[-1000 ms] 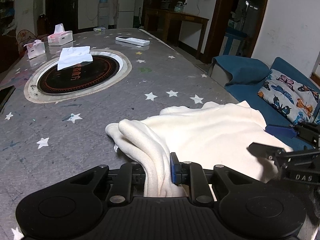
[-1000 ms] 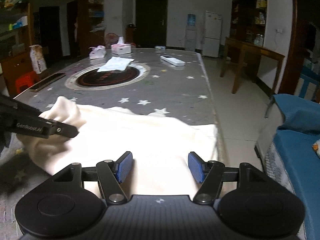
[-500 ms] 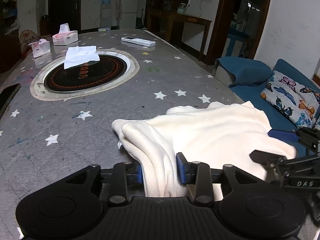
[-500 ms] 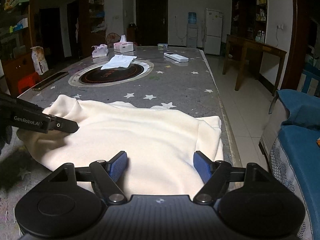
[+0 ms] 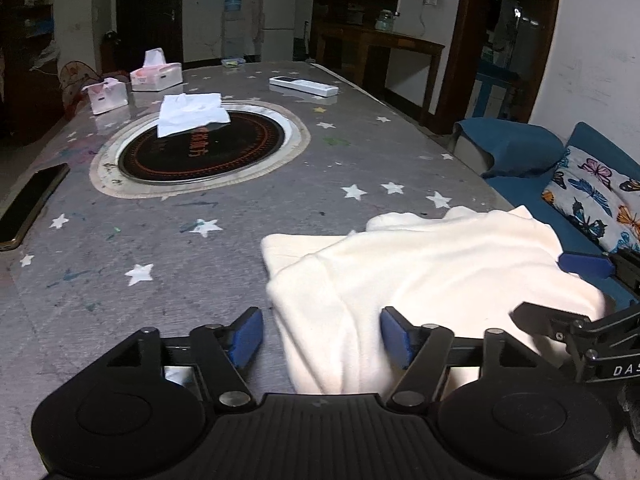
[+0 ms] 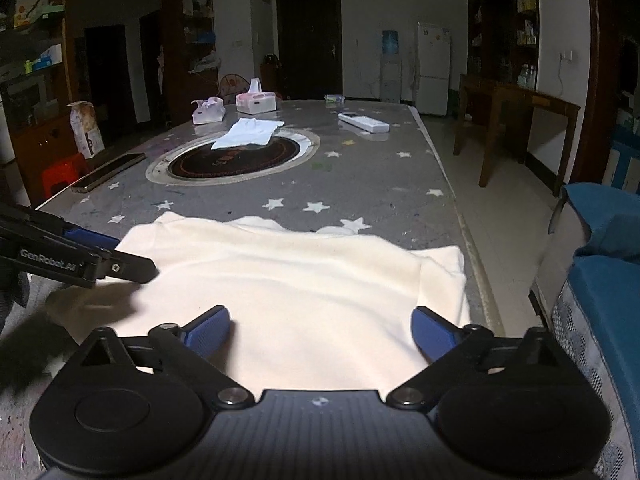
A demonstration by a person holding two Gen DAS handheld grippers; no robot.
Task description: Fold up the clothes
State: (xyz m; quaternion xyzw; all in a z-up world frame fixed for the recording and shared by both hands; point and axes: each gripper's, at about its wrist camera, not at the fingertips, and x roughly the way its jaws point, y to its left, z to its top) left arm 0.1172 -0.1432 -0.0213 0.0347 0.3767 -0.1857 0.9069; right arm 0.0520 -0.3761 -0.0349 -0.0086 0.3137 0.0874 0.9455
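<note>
The cream top (image 6: 288,300) lies on the near end of the long grey star table (image 5: 168,240), close to the table's right edge, with a blue sofa (image 5: 520,160) just past that edge. It looks folded over on itself now, with one layer lying on top of another and a bit of the under layer peeking out at the far left corner.

A second ago the left gripper (image 5: 322,334) was pinching a bunched-up fold of the top. Now its blue pads (image 5: 248,334) are apart and moving wider, and the cloth sits loose between them, not squeezed. The bunch has dropped down and spread flat on the table.

The right gripper (image 6: 322,330) was half open over the cloth a second ago. Now its jaws are opening too and stand very wide, one pad on each side of the near edge of the top. It holds nothing.

Both hands have hardly moved from their spots, so it is only the fingers that let go.

I think this means one fold is just finished and put down. The top looks wide for a tidy pile, so I guess another fold is needed.

Farther off sit a round black burner ring (image 5: 200,148), a white cloth (image 5: 192,114), two tissue boxes (image 5: 156,76) and a remote (image 5: 304,86).
</note>
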